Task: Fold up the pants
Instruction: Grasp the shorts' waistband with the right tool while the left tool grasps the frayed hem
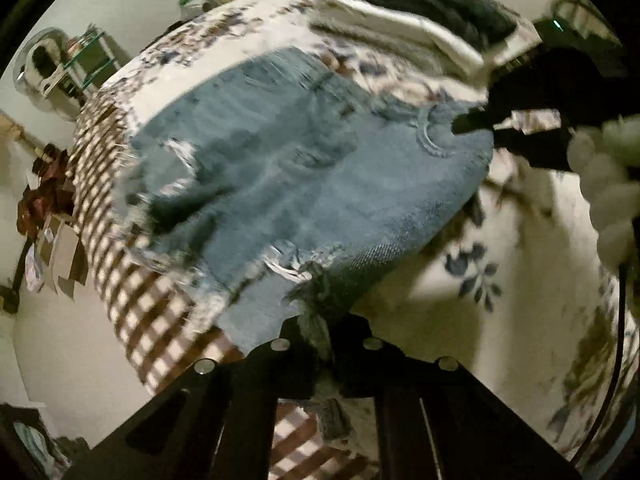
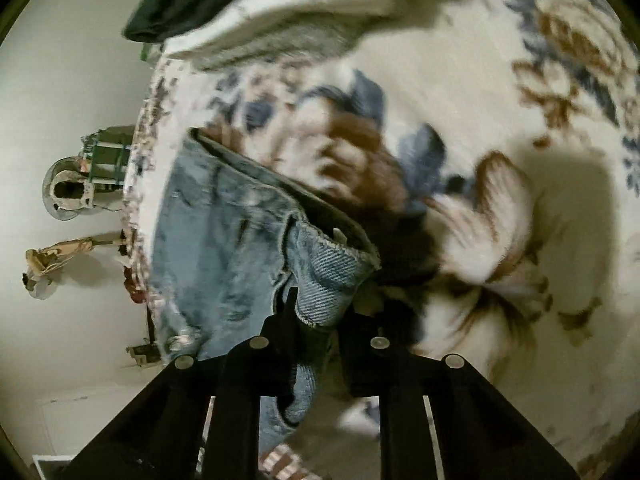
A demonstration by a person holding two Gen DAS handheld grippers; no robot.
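Left gripper point(image 1: 326, 332) is clamped on a frayed hem corner of the denim shorts point(image 1: 304, 176), shaggy threads bunched between its black fingers. Right gripper point(image 2: 320, 320) is pinching the stitched waistband edge, twill weave sharp and close in its own view, fabric rolled over the finger.

The shorts lie spread on the floral blanket point(image 1: 520, 280), long axis running diagonally in the left view from the ragged hems at lower left up to the waistband at upper right, where the right gripper point(image 1: 476, 124) bites in from the side. Faded light-blue denim, distressed, with white torn patches and fringed leg openings; a curved pocket seam sits near the waistband.

Left view gives the whole garment flat, plus a brown-and-white checked cover point(image 1: 120, 168) beside the hems. Right view looks along the shorts from the waist end instead, showing the dark inside of the waistband opening point(image 2: 320, 208), which the left view does not show. Both views catch folded white and dark clothes point(image 2: 260, 8) stacked beyond the shorts. Everything is motion-blurred.
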